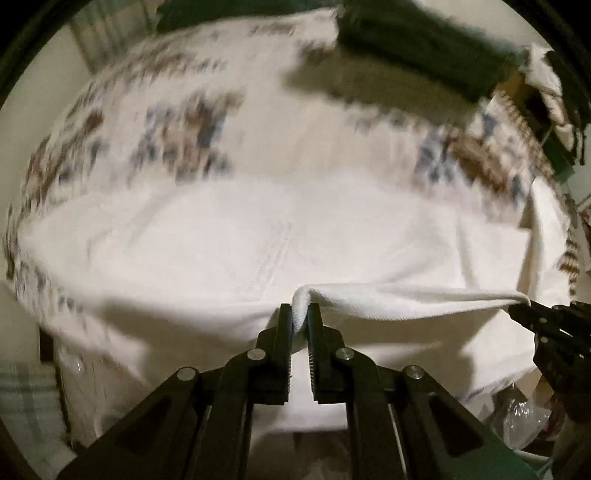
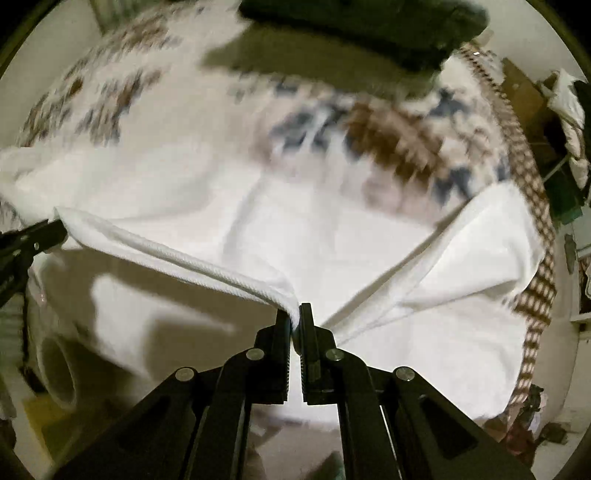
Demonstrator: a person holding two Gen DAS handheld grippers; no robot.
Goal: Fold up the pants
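My left gripper [image 1: 300, 317] and right gripper [image 2: 294, 321] are each clamped on the hem of the white pants [image 1: 258, 240], stretched above the patterned bedspread [image 1: 177, 122]; soft, sagging cloth, best held at corners.

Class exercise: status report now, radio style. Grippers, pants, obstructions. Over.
Left gripper and right gripper both clamped on white pants edge, stretched between them. Pants over patterned bedspread. Dark garment beyond; nothing blocking.

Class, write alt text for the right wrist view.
The right gripper is shut on the hem of white pants, lifted above a blurred patterned bedspread. At far left the left gripper pinches the same hem, stretched between them; a dark garment lies beyond.
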